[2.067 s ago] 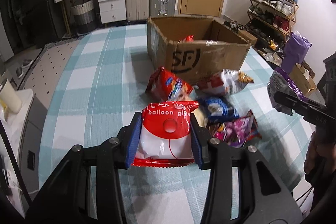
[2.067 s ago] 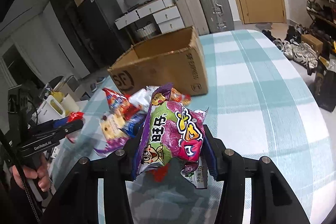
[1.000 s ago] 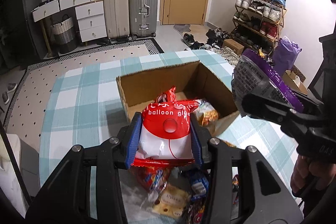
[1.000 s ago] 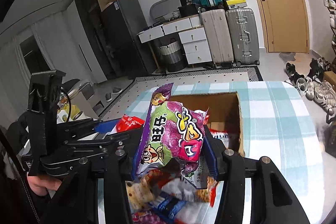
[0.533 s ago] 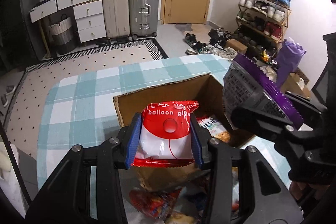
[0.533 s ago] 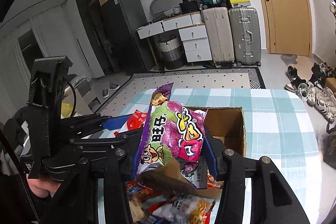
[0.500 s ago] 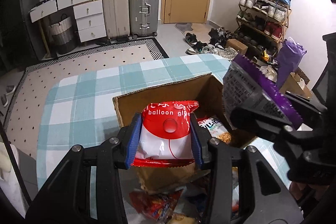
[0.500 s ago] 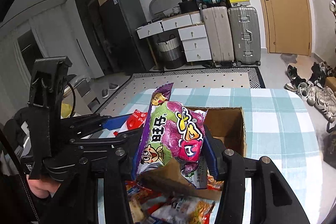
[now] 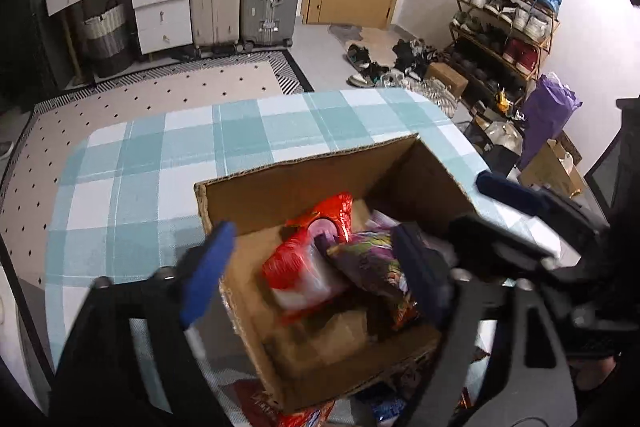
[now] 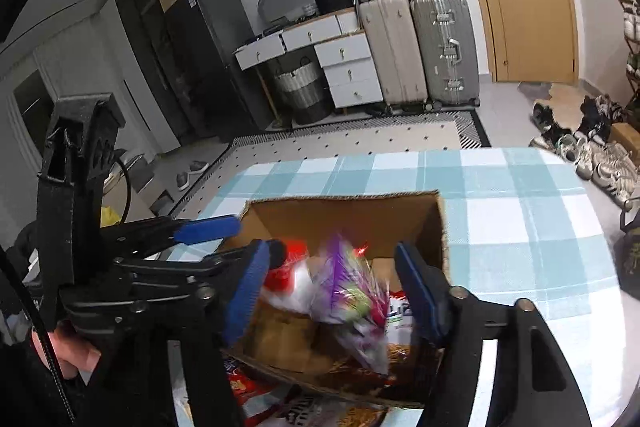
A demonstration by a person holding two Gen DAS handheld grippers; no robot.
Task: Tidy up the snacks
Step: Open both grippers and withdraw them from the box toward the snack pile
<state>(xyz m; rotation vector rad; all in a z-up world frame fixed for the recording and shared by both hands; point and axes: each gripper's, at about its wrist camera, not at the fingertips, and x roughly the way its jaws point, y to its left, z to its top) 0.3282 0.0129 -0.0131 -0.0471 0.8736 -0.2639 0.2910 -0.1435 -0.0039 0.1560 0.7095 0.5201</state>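
Snacks dropping into cardboard box (image 9: 256, 187): red bag (image 9: 296, 267) and purple bag (image 10: 352, 291) no longer pinched (both jaws spreading, nothing gripped), advancing the sorting; more packets waiting on desk (image 9: 132, 163).

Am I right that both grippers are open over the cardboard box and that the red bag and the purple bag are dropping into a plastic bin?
Not quite: there is no plastic bin. The left wrist view shows the red bag and purple bag going into the cardboard box itself. The left gripper and right gripper are indeed opening above it, pads clear of the bags.
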